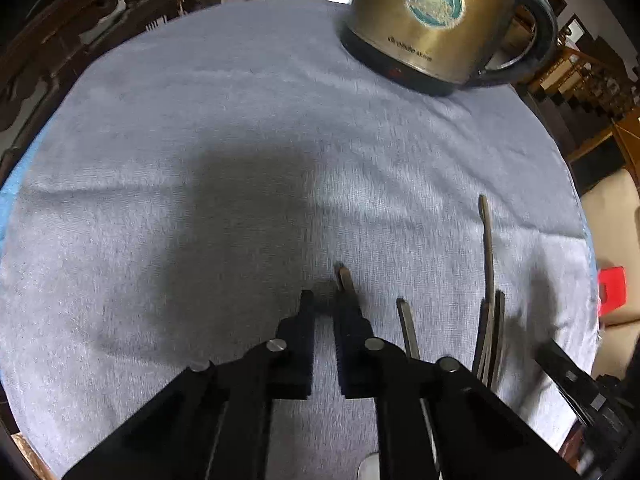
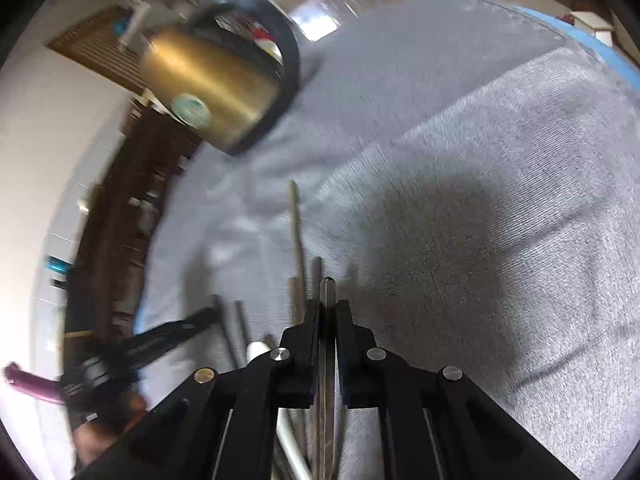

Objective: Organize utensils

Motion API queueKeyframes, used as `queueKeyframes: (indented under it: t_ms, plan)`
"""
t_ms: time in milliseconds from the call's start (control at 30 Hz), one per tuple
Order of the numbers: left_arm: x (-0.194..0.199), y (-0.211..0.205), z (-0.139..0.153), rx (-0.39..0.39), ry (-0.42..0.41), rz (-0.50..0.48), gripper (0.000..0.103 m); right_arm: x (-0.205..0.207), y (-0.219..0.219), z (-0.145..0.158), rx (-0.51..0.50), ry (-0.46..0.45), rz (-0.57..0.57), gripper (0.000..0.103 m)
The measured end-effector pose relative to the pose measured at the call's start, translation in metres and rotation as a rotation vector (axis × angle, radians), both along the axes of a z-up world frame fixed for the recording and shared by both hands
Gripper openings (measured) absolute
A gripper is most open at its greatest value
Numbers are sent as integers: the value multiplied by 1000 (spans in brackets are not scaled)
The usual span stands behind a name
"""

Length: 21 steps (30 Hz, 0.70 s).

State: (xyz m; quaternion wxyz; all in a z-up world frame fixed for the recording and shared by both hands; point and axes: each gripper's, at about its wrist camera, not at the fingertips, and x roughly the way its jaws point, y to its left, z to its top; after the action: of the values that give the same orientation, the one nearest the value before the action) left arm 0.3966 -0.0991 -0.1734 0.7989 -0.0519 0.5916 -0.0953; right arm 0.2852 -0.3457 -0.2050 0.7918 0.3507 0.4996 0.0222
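Several steel utensils lie side by side on a grey cloth (image 1: pixel 200 120). My left gripper (image 1: pixel 325 300) points down at the cloth with its jaws nearly together. A brown-tinted handle tip (image 1: pixel 345 278) pokes out at its right fingertip; I cannot tell whether it is pinched. More handles (image 1: pixel 407 328) and a long one (image 1: pixel 488 248) lie to its right. My right gripper (image 2: pixel 329 308) is shut on a flat steel handle (image 2: pixel 327 292) that runs up through its jaws. Beside it lie a long thin utensil (image 2: pixel 297 232) and another handle (image 2: pixel 318 276). The left gripper (image 2: pixel 208 316) shows blurred at the lower left.
A brass-coloured electric kettle (image 1: pixel 432 20) with a black handle stands at the far right of the cloth, also in the right wrist view (image 2: pixel 208 92). Dark carved wooden furniture (image 1: pixel 60 40) borders the table. A red object (image 1: pixel 610 288) sits past the right edge.
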Motion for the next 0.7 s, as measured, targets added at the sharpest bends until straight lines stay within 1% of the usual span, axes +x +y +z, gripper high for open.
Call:
queueKeyframes:
  t_ms: [100,167,233,367,433,467,500,533,600,700]
  plan:
    - [0,-6,-2,11,-24,-10,2,-17,-10,15,51,-71,-6,9]
    - [-1,-6,1,11,-47,-7,0,-26,-16,25,66,-99,-8,8]
    - [-9,-3,15,8,-111,-8,0,-38,-18,38,76,-133,-11,8]
    - [-21,2,46,-13,-199,-20,0,-64,-20,73,34,-227,-15,7]
    - [-28,7,62,-8,-232,-18,0,-75,-13,89,-9,-273,-14,7]
    - [-27,8,65,-6,-224,-9,0,-78,-10,95,-21,-285,-12,7]
    - [-24,10,65,-24,-201,-3,0,-83,-6,100,-29,-298,-10,7]
    - [-21,13,62,-61,-168,8,0,-84,-3,101,-32,-302,-9,7]
    - [-19,21,52,-91,-106,40,0,-95,3,106,-42,-319,0,7]
    - [-18,14,30,-57,-40,42,3,-103,7,101,-56,-315,4,7]
